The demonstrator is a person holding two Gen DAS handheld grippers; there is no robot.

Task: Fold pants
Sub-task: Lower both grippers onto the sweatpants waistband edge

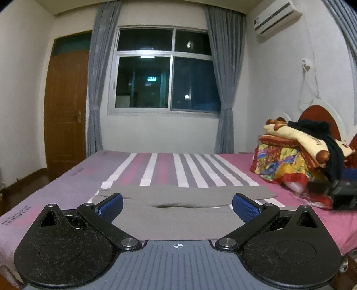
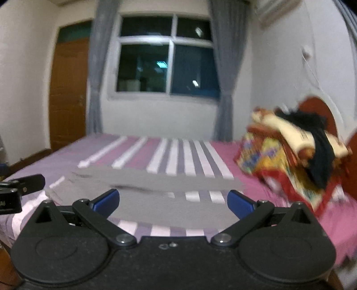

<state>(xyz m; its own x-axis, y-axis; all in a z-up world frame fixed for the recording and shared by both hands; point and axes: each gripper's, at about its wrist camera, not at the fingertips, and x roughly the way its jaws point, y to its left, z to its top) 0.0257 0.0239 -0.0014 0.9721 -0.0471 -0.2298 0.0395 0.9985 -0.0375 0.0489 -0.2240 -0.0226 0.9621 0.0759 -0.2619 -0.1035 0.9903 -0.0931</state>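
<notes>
We are in a bedroom, facing a dark window [image 1: 165, 69] framed by grey curtains [image 1: 100, 89], with a brown wooden door [image 1: 64, 107] to the left and a white air conditioner [image 1: 277, 19] high on the right wall. Below us lies a bed [image 1: 55, 191] covered by a sheet striped in pink, lilac, grey and white. Dark printed lettering runs along the sheet's near left edge, but we cannot read it.

The grey pants [image 1: 178, 207] lie flat across the near part of the bed, stretched sideways, with a shallow dark crease across the middle. In the right wrist view they appear blurred, in the same place [image 2: 156, 196].

Our left gripper [image 1: 177, 204] is spread wide, its blue pads [image 1: 111, 206] apart over the pants and holding nothing. Our right gripper [image 2: 173, 204] is likewise wide apart and empty above the cloth.

At the right, against a red-brown headboard [image 1: 321, 118], sits a pile of bright bedding [image 1: 287, 160] with a black garment [image 1: 330, 147] draped over it. A cream piece in the pile carries dark letters beginning "h", the rest hidden.
</notes>
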